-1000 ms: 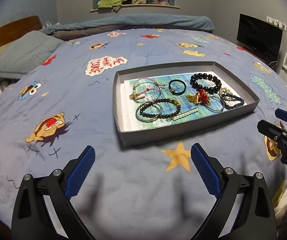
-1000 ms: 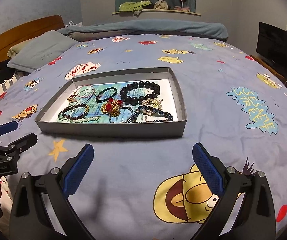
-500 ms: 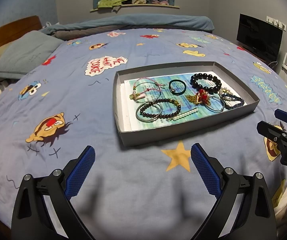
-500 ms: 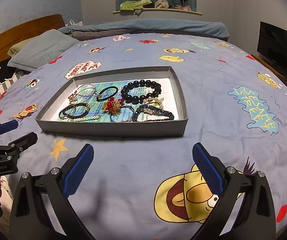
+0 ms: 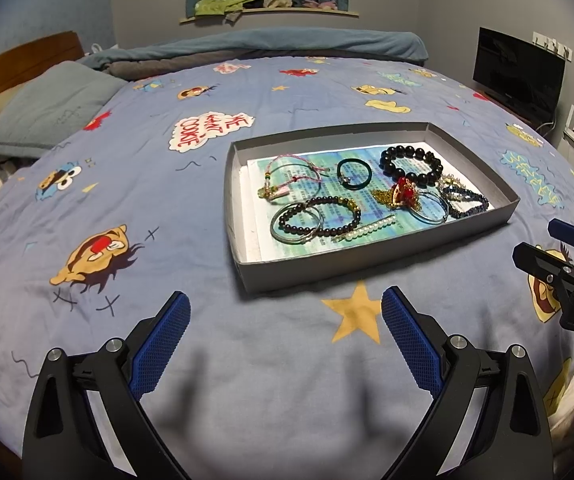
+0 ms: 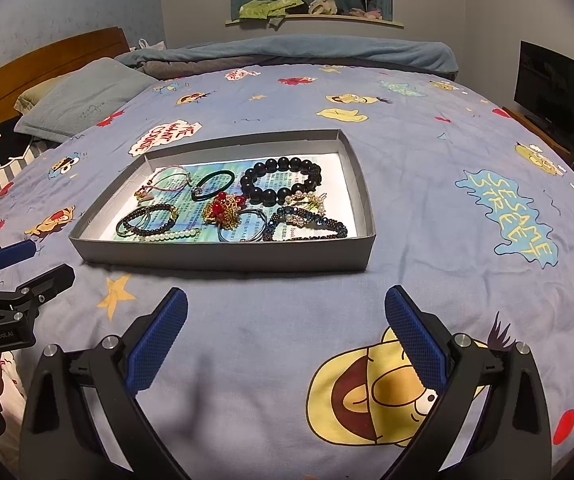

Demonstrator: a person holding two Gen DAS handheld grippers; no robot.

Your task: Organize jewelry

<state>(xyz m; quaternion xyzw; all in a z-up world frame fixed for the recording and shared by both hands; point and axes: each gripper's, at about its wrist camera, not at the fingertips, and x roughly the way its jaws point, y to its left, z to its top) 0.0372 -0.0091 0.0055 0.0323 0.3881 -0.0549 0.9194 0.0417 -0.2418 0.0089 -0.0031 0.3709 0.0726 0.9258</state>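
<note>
While both my tongs, left gripper [image 5: 285,308] and right gripper [image 6: 287,304], hang released and empty, I count one grey tray [image 5: 371,258] holding roughly nine jewelry pieces [image 5: 405,194]

— What carries everything?
— I see a bed [image 5: 135,184] under a blue cartoon-print cover.
— And directly on it?
— A grey tray [image 5: 367,254] centrally, a grey pillow [image 5: 47,112] at ten o'clock, a rolled blanket [image 5: 271,46] at twelve.

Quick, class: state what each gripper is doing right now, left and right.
Left gripper: open, holding nothing, over the bedspread short of the tray.
Right gripper: open, holding nothing, also short of the tray.
</note>
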